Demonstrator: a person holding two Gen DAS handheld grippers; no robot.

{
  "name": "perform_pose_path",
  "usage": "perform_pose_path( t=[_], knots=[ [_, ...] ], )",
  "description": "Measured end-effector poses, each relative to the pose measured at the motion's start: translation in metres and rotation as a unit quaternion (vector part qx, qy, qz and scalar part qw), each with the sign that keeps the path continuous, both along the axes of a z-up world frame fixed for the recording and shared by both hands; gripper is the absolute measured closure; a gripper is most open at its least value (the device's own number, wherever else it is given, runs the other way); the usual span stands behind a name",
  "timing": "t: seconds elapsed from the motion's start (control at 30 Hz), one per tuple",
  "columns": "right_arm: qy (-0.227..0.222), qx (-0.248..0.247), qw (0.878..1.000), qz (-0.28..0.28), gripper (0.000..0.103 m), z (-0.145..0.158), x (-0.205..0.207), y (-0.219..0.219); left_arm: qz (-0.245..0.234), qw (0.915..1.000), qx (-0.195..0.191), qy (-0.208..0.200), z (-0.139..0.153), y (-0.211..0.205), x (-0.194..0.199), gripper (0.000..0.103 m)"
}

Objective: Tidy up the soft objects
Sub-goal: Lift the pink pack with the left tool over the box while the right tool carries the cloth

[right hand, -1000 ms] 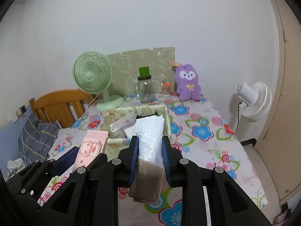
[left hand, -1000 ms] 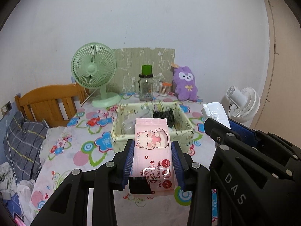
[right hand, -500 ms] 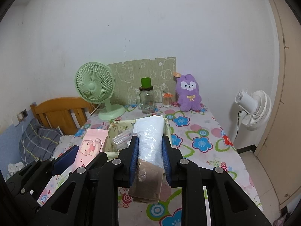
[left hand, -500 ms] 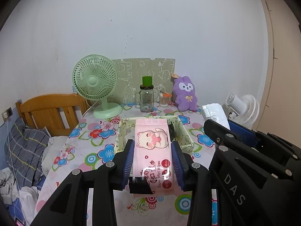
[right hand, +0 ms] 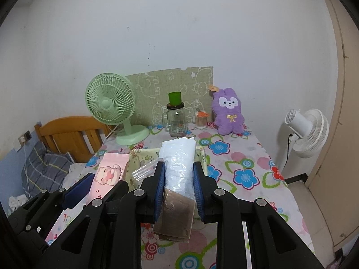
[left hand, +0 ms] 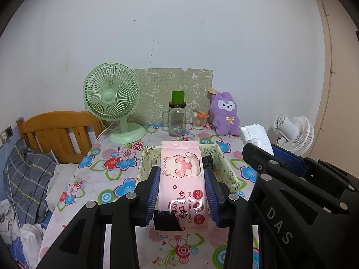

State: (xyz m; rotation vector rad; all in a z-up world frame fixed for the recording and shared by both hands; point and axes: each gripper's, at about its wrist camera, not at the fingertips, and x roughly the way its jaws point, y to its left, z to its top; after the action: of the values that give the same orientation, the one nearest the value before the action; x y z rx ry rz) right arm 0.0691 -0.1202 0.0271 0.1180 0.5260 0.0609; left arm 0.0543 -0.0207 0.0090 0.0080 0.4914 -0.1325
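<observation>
Both grippers have risen and drawn back since a second ago, so the fabric basket (left hand: 226, 168) now sits lower and further off beneath them. The left gripper (left hand: 181, 179) pinches a glossy pink pack of wet wipes (left hand: 181, 174), flat and rectangular with a cartoon cat printed on it, held above the basket's near wall. Beside it, the right gripper (right hand: 178, 179) squeezes a crinkly clear plastic bag (right hand: 178, 163) of soft white stuff, with a brown cardboard insert at its near end. The basket is pale green printed cloth on a flowered tablecloth (right hand: 244, 174). Behind stand a ribbed green desk fan (left hand: 112, 98), a glass jar (left hand: 177, 118) with a green cap, and a fuzzy purple plush rabbit (left hand: 225, 114).
</observation>
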Motion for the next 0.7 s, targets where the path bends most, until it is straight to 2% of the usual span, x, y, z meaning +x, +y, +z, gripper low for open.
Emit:
perform_pose_path(
  t=[0.7],
  knots=[
    [0.013,-0.004,1.0,0.009,0.075,-0.012,0.059,0.005,0.01,0.9999,-0.007,0.01,-0.008,0.005,0.059,0.063]
  ],
)
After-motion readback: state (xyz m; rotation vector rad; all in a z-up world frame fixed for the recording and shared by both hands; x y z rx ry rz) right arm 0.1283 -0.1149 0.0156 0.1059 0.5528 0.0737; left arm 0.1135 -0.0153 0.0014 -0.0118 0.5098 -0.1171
